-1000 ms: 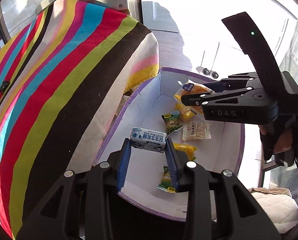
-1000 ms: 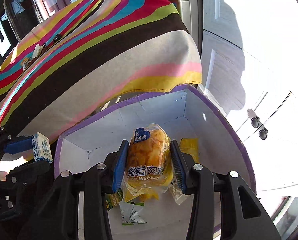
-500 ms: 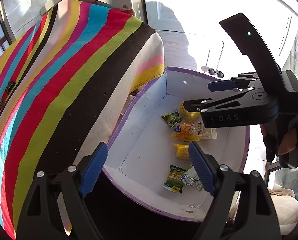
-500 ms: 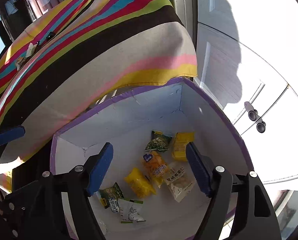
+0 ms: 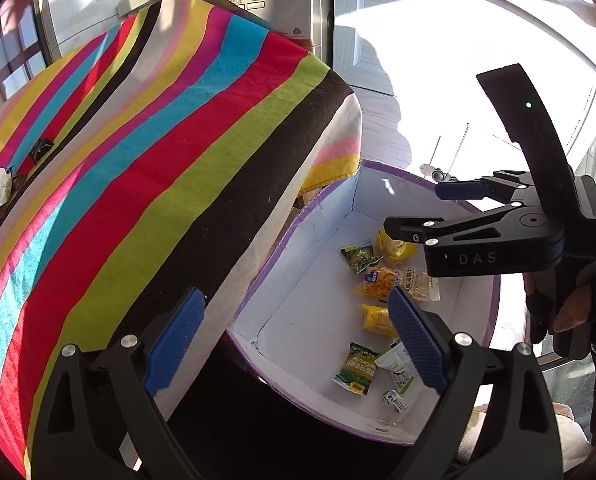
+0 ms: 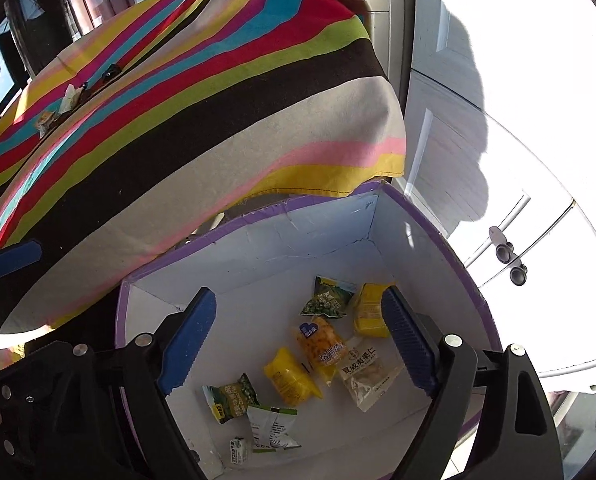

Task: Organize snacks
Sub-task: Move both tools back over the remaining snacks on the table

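1. the snacks lie loose on the floor of the white box [image 6: 258, 240] with the purple rim, lower middle of the right wrist view: two green pea packets [image 6: 329, 300], an orange puffed-snack packet [image 6: 321, 342], two yellow packets [image 6: 292, 376], a clear nut packet [image 6: 367, 376], a white-and-green sachet [image 6: 274, 424] and a tiny milk-candy piece [image 6: 238, 449].
2. left gripper [image 5: 294, 344] hangs over the box's near rim in the lower part of its view, jaws opening wide, nothing between them.
3. right gripper [image 6: 298, 344] hovers above the box's middle, jaws likewise opening, empty; the packets lie well below its pads.
4. handling, as a judgement: these look like light, air-filled film pouches, soft and slippery, with crushable contents. best taken across the short width at the middle with a gentle squeeze; the flat sachet and the tiny candy would be harder to pinch off a flat floor.
5. more small snacks [image 6: 68, 100] sit on the striped cloth [image 6: 218, 100] at upper left, apparently yet to be gathered.
6. in the way: the box walls limit a low sideways approach, the cloth's hanging edge droops just beside the box's far rim, and the two grippers crowd each other over the opening.
7. white cabinet doors [image 6: 517, 220] fill the right side, clear of the work.
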{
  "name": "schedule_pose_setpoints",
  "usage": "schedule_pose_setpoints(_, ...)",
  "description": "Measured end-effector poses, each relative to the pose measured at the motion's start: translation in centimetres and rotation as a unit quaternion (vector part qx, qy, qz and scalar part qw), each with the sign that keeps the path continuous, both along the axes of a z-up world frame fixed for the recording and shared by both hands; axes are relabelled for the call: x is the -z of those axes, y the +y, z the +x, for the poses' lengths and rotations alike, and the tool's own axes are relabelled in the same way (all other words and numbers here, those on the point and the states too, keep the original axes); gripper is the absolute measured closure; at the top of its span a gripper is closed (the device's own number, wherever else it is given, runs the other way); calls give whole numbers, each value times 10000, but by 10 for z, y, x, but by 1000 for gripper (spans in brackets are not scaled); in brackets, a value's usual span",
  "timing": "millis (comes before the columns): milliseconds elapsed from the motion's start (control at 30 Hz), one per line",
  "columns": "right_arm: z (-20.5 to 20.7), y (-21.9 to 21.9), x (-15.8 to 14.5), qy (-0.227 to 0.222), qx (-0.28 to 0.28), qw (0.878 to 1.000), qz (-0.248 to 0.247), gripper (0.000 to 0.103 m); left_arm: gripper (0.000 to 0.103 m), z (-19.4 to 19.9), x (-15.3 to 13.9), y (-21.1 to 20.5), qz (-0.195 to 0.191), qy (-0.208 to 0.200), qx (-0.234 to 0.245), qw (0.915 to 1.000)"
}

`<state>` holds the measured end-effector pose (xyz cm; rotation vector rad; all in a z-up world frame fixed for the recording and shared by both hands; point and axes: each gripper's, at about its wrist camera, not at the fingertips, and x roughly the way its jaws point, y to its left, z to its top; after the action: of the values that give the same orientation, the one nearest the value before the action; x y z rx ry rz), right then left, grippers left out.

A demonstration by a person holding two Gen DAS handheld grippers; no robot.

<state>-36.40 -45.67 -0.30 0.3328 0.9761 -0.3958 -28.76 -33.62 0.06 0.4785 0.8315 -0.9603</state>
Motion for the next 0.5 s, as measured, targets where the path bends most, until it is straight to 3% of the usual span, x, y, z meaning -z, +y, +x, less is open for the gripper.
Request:
schedule_pose_setpoints(133,10,5,-25,-496,65,9987,13,16,2,13,-26,25,-585,179,8,9981)
schedule_pose_setpoints(300,45,28,-52,-1034,-263,9939,278,16,2,60,-50,76,-1098,283,-744,9908)
schedule_pose_setpoints(333,55,36,-56,-1066,-392,9931,282,16,2,74,-52,90,-1123,199,-1049,9879)
schedule_pose_setpoints(400,80,56,-62,-1044,-690,9920,183,16,2,105,-49,114,-744,-65,-1811,9806)
schedule_pose_setpoints(500,119,87,-68,-1023,-1159,9880,32,16,2,156,-41,157,-394,-226,-2747,9604)
